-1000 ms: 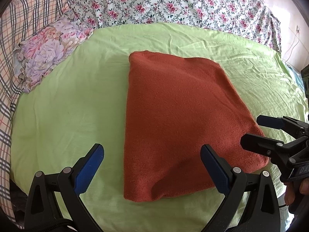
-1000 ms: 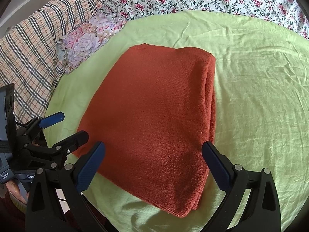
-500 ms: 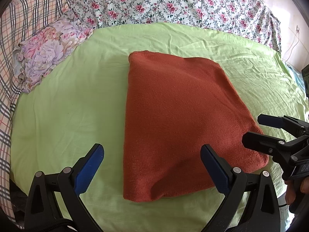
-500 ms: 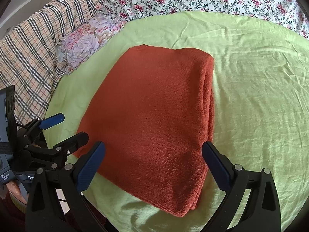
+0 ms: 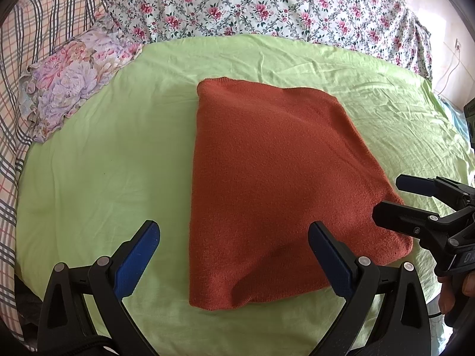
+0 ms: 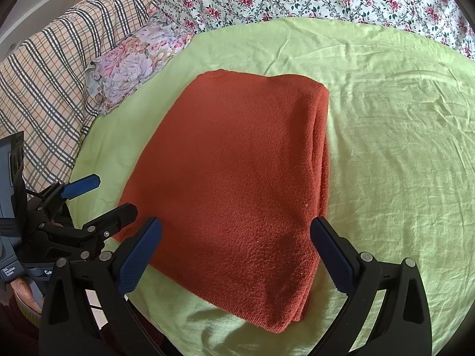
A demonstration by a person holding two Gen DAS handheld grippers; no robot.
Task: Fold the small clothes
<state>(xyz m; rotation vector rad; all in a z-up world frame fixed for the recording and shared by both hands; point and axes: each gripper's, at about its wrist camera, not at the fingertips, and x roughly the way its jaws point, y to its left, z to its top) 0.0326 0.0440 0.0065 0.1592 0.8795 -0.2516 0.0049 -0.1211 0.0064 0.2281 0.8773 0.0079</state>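
Rust-orange knit garment [image 5: 267,184], folded into a thick, roughly rectangular pad. Top face smooth and flat, fine ribbed knit texture. From the right wrist view the garment [image 6: 237,184] shows stacked layers along its right-hand edge, several folds lying one on another; the near corner is rounded and bulky. It lies flat on a light green sheet [image 5: 98,178], wrinkled in places.

Left gripper [image 5: 234,255]: jaws spread wide, blue pads facing each other, nothing between them. The garment's near edge sits just ahead of and between the fingers, shifted toward the right finger; the left finger is over bare sheet.

Right gripper [image 6: 236,255]: jaws likewise wide apart, holding nothing. The garment's near corner lies directly ahead, spanning the gap between the fingers.

Each tool shows in the other's view: the right gripper [image 5: 394,198] at the garment's right near corner, the left gripper [image 6: 104,195] at its left near corner, both with fingers parted and neither closed on the cloth.

Beyond the garment, a floral pillow [image 5: 68,83], a plaid blanket [image 6: 41,74] and a rose-print cover [image 5: 267,6].

Writing: small white lettering on the left tool's body, only "Ge…" legible; on the right tool, partial characters, unreadable.
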